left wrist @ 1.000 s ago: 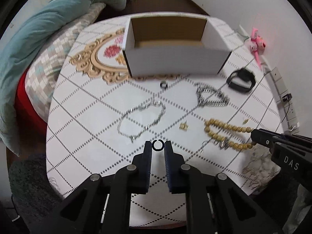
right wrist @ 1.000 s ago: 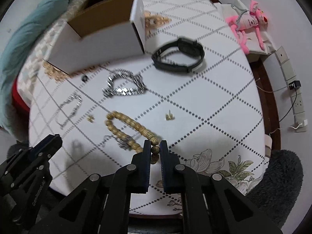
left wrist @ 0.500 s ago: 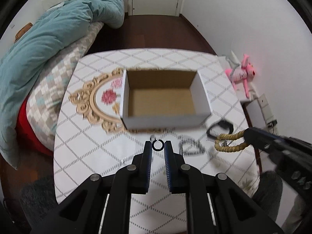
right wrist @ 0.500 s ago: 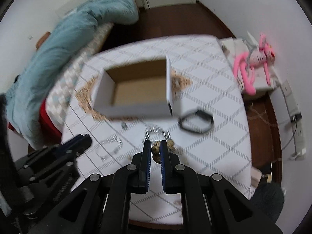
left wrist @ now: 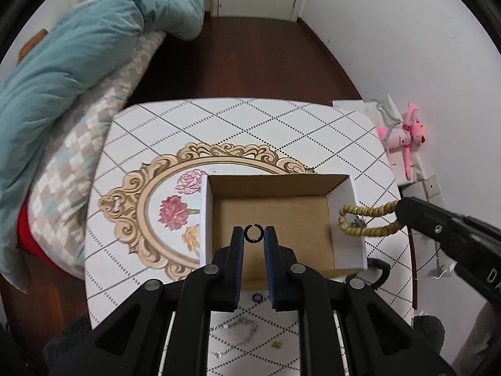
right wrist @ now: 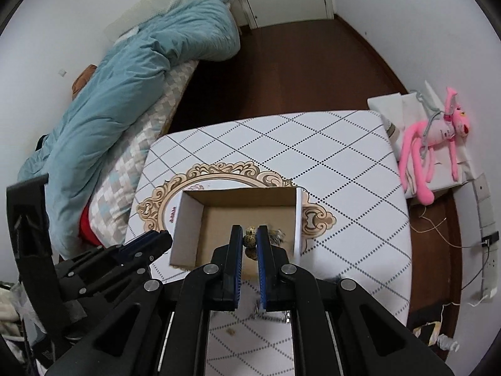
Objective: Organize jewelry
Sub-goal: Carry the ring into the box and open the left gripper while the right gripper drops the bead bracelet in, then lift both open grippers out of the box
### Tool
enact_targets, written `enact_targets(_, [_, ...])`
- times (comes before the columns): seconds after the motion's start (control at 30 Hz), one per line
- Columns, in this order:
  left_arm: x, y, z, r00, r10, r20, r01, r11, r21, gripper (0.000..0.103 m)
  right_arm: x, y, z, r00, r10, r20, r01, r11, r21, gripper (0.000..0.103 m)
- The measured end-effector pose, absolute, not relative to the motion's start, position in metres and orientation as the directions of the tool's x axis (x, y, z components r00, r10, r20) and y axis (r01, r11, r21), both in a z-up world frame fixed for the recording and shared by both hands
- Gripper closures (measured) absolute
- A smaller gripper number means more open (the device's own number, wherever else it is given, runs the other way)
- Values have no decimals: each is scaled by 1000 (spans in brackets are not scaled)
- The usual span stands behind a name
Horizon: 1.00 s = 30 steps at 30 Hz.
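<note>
My left gripper (left wrist: 253,233) is shut on a small black ring (left wrist: 253,233) and holds it above the open cardboard box (left wrist: 344,194). My right gripper (right wrist: 250,238) is shut on a tan bead bracelet (right wrist: 249,238) and holds it over the same box (right wrist: 184,219). In the left wrist view the bracelet (left wrist: 366,219) hangs from the right gripper (left wrist: 404,210) at the box's right wall. In the right wrist view the left gripper (right wrist: 156,239) is at the box's left wall. The box floor shows nothing in it.
On the table (left wrist: 281,125) near me lie another small ring (left wrist: 256,297), a silver chain (left wrist: 241,329), a small gold piece (left wrist: 276,343) and a black watch (left wrist: 380,274). A bed with a teal duvet (left wrist: 78,56) is left. A pink plush toy (right wrist: 438,144) lies right.
Both grippers have lifted their pieces off the table and moved forward over the box. The box now lies directly below both fingertips.
</note>
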<state>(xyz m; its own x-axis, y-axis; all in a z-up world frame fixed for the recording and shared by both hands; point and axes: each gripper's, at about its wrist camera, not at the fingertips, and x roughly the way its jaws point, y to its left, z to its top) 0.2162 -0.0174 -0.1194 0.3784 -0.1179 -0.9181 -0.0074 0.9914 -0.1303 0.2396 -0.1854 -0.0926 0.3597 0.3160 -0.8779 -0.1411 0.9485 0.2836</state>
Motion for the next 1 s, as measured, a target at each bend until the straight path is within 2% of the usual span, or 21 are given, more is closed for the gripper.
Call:
enact_targets(0.23, [253,-11,-141,267,-149,-952,-47,985,-168,88,270,-183,-129,271,361,-892,-130,932,338,93])
enact_targets(0.27, [255,-10,-140,270,-142,-952,-50,986,-161,77,274,-182,-134,246,378,-893,-133,925,355,93])
enact_targets(0.3, [256,-8,-138,275,-137,-952,-53,986,-157,55,277,-182,-138,231,387,-893,-125,922,367,93])
enact_targets(0.37, [255,-5,-133,300,-132,-945,-67,985,-159,33,281,-183,-146,200,385,-901,-111,922,370,93])
enact_targets(0.4, [256,-3,-132,307,-125,-944,-72,985,-154,30,282,-183,-149,189,380,-905,-105,925,366,93])
enact_targets(0.47, [254,0,-130,318,-106,-942,-73,988,-136,29,281,-185,-153,183,351,-918,-101,936,338,82])
enact_targets(0.5, [253,0,-131,322,-94,-942,-75,989,-124,24,280,-186,-154,186,338,-923,-101,941,324,68])
enact_targets(0.53, [250,1,-132,327,-79,-942,-77,991,-110,18,278,-187,-155,194,324,-926,-104,945,309,59])
enact_targets(0.57, [248,3,-133,333,-62,-941,-82,992,-94,9,277,-187,-154,199,314,-928,-105,949,298,55])
enact_targets(0.6, [246,5,-135,337,-47,-940,-86,993,-81,6,274,-187,-154,211,285,-935,-110,958,266,51])
enact_targets(0.67, [241,6,-140,342,-20,-940,-95,994,-55,2,269,-188,-154,235,222,-946,-117,973,199,45])
enact_targets(0.7, [237,7,-143,344,0,-939,-98,995,-36,0,268,-188,-155,242,195,-950,-118,978,171,35])
enact_targets(0.73, [234,8,-146,348,19,-937,-103,995,-18,0,264,-187,-158,250,144,-957,-122,986,117,19])
enact_targets(0.8, [227,9,-151,360,55,-931,-112,994,15,0,258,-185,-164,270,59,-961,-126,992,26,8])
enact_targets(0.87, [222,11,-155,363,73,-929,-117,993,32,0,252,-185,-171,284,5,-959,-129,991,-34,7])
enact_targets(1.0, [212,12,-160,365,90,-926,-123,991,48,0,243,-186,-180,286,-16,-958,-126,991,-54,3])
